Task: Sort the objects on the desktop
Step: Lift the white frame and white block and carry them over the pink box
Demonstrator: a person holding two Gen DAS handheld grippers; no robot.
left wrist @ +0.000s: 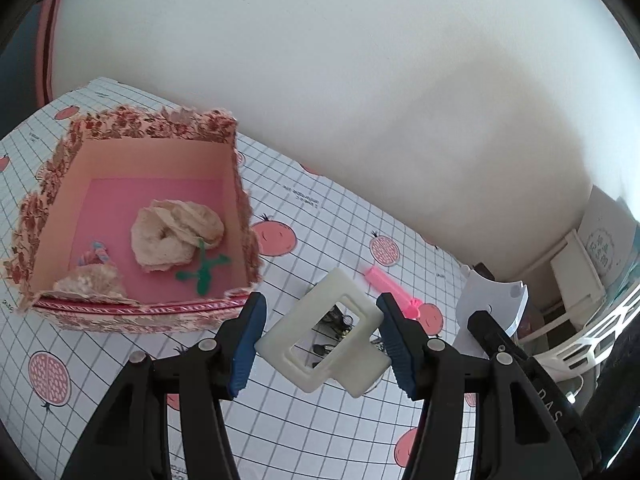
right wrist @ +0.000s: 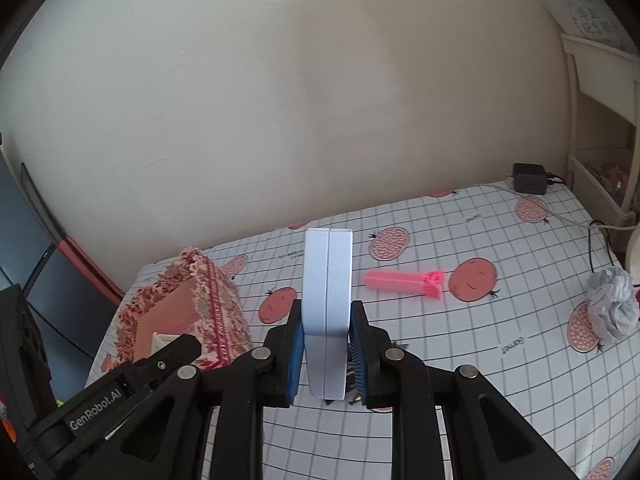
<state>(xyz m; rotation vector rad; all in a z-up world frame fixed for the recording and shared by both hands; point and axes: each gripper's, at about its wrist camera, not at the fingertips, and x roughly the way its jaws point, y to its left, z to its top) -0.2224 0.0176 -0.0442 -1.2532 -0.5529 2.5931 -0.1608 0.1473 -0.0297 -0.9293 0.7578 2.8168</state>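
The left gripper [left wrist: 320, 344] is clamped on a cream hair clip [left wrist: 320, 340], pinching it across its open rectangular frame and holding it above the tabletop [left wrist: 304, 432], just off the near right corner of the floral box [left wrist: 132, 316]. The clip looks light, stiff and smooth, so it could twist between the pads; a grip on the solid hinge block would probably be steadier than one on the thin frame.

The right gripper [right wrist: 327, 356] is clamped on a flat white case [right wrist: 328, 300], held upright on edge by its two broad faces, above the middle of the tabletop. It seems rigid, light and slick, and a seam down the middle suggests two halves, so a squeeze across the faces keeps it shut.

A pink clip [right wrist: 404, 282] lies nearer the far edge, and crumpled paper [right wrist: 610, 304] sits at the right edge.
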